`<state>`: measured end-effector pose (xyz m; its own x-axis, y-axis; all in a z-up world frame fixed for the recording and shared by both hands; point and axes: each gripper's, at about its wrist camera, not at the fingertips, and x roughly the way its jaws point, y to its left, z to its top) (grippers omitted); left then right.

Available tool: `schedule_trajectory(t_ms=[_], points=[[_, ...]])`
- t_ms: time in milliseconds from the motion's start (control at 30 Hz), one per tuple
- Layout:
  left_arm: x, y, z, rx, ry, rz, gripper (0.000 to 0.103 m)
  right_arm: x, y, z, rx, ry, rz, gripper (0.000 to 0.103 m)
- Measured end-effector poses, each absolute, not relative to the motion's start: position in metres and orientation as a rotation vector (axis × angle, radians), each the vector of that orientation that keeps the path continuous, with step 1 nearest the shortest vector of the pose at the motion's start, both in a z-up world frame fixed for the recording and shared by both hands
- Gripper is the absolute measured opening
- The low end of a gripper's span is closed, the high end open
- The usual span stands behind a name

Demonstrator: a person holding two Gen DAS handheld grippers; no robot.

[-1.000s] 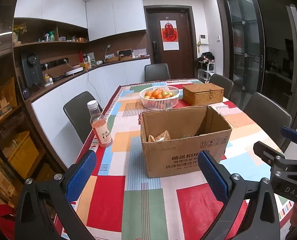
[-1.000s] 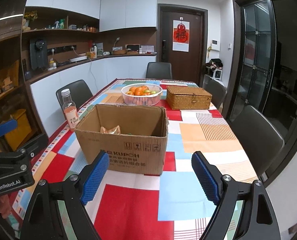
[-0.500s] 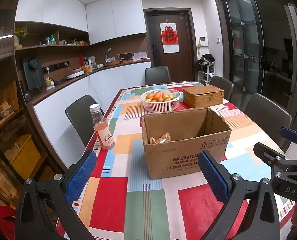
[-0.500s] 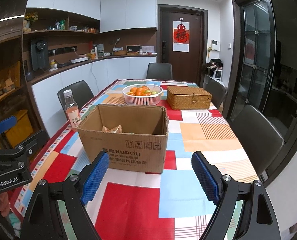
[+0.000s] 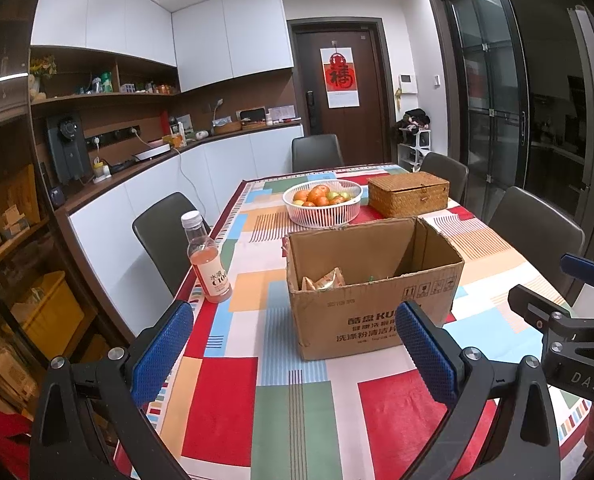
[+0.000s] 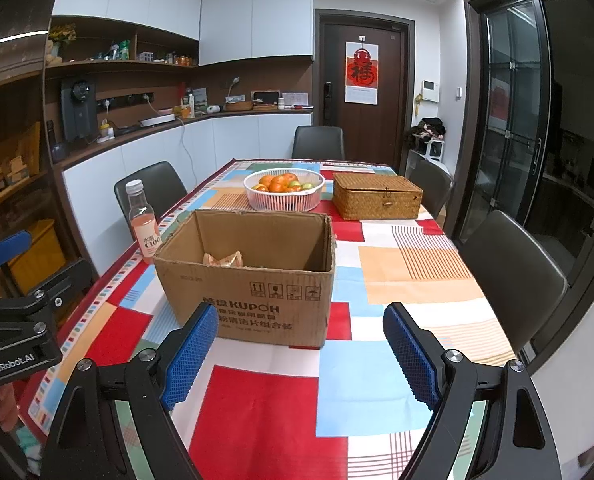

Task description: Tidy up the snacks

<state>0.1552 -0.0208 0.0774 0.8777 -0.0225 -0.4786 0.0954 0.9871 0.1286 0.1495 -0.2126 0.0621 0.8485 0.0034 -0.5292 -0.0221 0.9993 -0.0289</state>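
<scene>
Your left claw and right claw gape empty before cardboard box; orange snack packets inside; stage unclear.

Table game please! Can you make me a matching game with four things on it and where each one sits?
Things:
1. bottle
2. fruit basket
3. wicker box
4. snack packet

Places:
A. inside the cardboard box
B. far right of the table, lid shut
C. left table edge, beside the cardboard box
D. behind the cardboard box, mid-table

Pairs: 1-C, 2-D, 3-B, 4-A
</scene>
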Motion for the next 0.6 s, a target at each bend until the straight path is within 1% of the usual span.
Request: schedule_trajectory(t_ms=[600], points=[[0.1572, -0.0176, 0.0778, 0.152, 0.508, -0.057, 0.103, 0.1545, -0.2113, 0.0583, -0.035, 0.577, 0.015, 0.085]])
